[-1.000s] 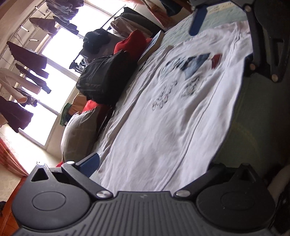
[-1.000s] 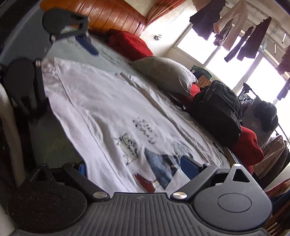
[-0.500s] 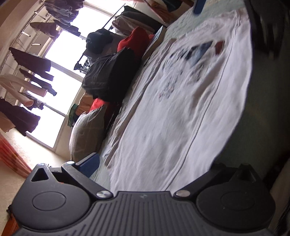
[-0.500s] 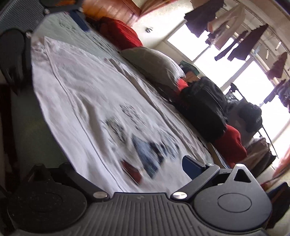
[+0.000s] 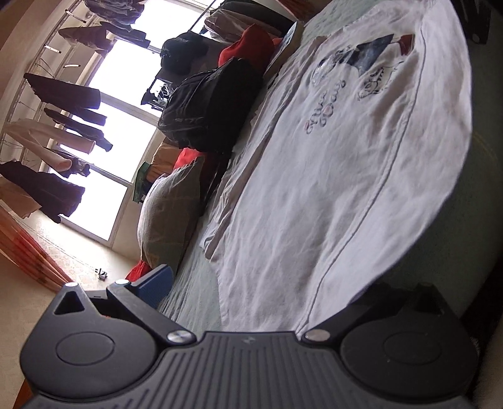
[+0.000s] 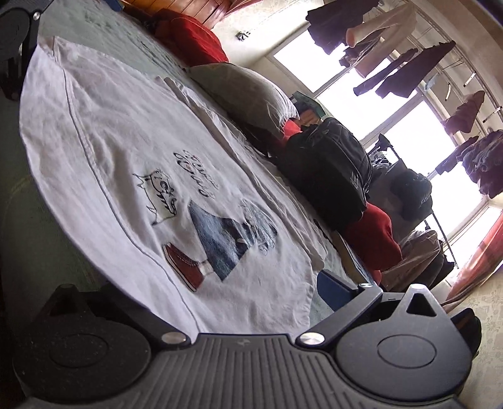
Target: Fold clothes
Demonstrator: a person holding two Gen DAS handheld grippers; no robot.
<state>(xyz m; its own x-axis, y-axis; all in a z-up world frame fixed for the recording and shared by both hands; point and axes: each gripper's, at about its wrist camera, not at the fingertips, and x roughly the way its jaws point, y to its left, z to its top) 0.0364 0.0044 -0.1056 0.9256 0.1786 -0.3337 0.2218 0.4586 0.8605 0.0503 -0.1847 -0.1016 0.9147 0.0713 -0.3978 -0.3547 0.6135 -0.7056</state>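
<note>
A white T-shirt (image 5: 330, 188) with a printed figure, red shoe and lettering lies spread flat on a green bedspread (image 5: 195, 292). My left gripper (image 5: 276, 289) is open at one end of the shirt, its blue-padded finger (image 5: 157, 283) on the bedspread and the other finger dark beside the shirt's near edge. At the opposite end my right gripper (image 6: 201, 288) is open too, astride the printed T-shirt (image 6: 125, 151), with its blue pad (image 6: 333, 286) on the far side. The fabric lies between the fingers of both, unclamped. Each gripper shows as a dark shape in the other's corner.
Along the far side of the bed sit a grey pillow (image 5: 169, 214), a black backpack (image 5: 207, 107), red cushions (image 6: 371, 239) and piled clothes. Garments (image 6: 405, 72) hang on a rack before bright windows. A wooden headboard (image 6: 201, 9) stands past the left gripper.
Both views have swung and dropped closer to the shirt's ends. Each gripper has slid toward the corner of the other's view. Both stay open and the shirt lies as before.
</note>
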